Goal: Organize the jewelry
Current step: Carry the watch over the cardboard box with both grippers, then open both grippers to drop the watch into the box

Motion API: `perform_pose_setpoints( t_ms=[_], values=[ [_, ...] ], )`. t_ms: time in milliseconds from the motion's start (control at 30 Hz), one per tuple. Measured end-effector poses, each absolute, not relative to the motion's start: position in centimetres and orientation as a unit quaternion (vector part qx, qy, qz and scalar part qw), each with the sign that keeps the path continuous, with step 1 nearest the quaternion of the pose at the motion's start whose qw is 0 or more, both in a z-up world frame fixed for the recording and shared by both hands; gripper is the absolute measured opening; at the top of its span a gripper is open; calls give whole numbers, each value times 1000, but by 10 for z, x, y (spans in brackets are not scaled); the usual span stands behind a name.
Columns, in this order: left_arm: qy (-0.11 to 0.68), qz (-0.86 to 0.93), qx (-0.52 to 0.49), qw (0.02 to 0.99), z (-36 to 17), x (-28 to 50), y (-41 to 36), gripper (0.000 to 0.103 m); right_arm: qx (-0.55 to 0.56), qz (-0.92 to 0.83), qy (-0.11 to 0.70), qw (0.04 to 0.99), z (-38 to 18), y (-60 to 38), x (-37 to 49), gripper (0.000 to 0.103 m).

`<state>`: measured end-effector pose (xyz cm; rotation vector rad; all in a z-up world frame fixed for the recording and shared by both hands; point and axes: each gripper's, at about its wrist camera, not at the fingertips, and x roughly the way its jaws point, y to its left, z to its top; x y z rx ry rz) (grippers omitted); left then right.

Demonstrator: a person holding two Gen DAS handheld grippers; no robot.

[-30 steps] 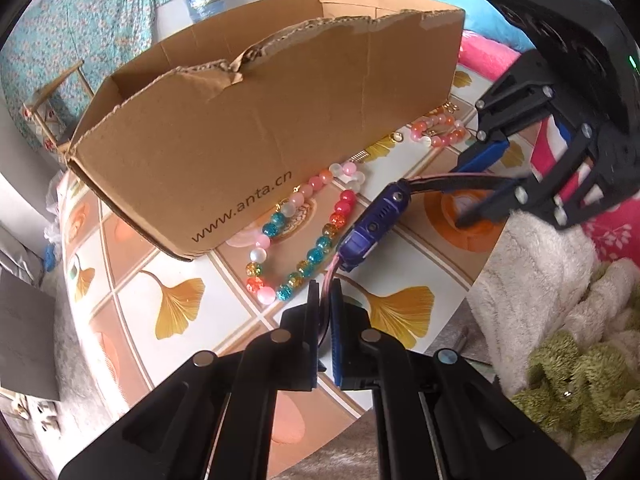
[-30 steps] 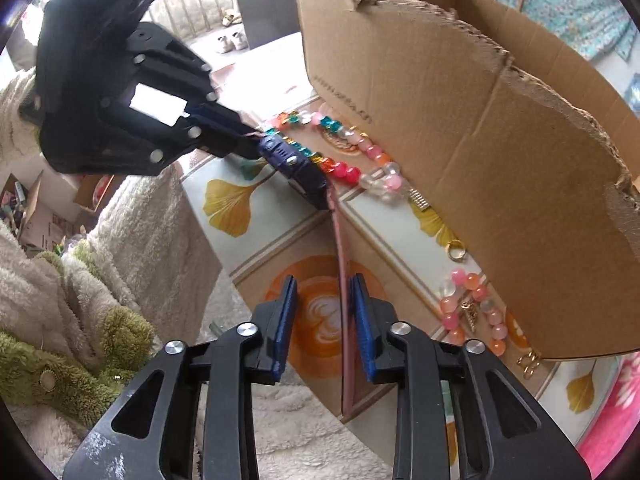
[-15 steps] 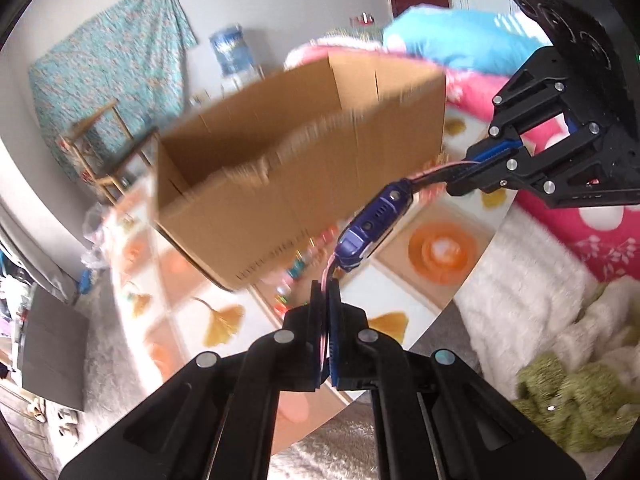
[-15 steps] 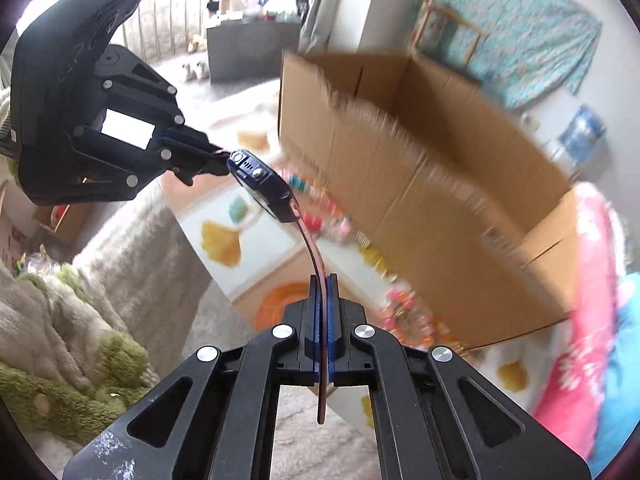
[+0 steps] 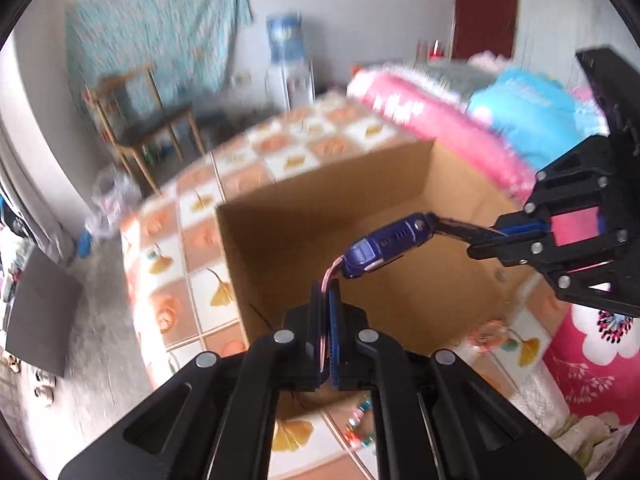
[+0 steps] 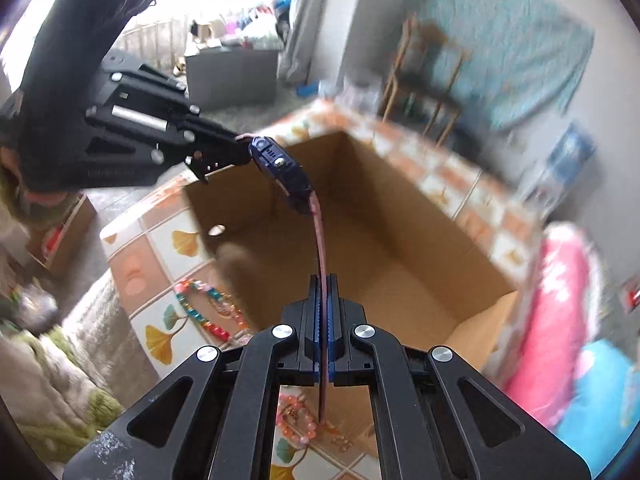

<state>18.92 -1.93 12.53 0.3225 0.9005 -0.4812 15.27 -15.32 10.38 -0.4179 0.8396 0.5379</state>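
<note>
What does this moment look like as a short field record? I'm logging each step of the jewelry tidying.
held item: watch, blue body with pink strap
left tool: shut on one strap end
right tool: shut on the other strap end
watch position: in the air above the open cardboard box
box contents: nothing clearly visible
still outside: bead bracelets on the patterned cloth beside the box
image quality: motion blur

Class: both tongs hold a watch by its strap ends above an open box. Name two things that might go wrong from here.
1. Each tongs pinches only a thin pink strap, so the watch might slip out before it is well inside the box.
2. If the left tongs and right tongs let go at different moments, it may swing and land on the beads outside.
</note>
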Motion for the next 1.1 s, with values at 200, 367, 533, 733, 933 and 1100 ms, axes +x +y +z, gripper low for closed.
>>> perform_pose_setpoints(
  t_ms=[200,367,533,733,933,1100],
  values=[
    [507,-212,181,815,77,256,-42,3,-128,278,493,815,82,-172,226,1],
    [553,-205,196,783,48,286,-49,6,-77,292,568,765,46,-176,276,2],
    [563,-196,224,771,31,296,-57,9,-96,250,576,773,29,-176,301,18],
    [527,-210,216,795,45,289,-57,31,-119,241,555,787,33,-172,288,24],
    [481,-197,204,830,69,277,-43,40,-124,240,541,796,46,-163,263,24],
    [416,-183,149,878,112,248,-8,68,-118,265,529,797,59,-143,252,43]
  ],
)
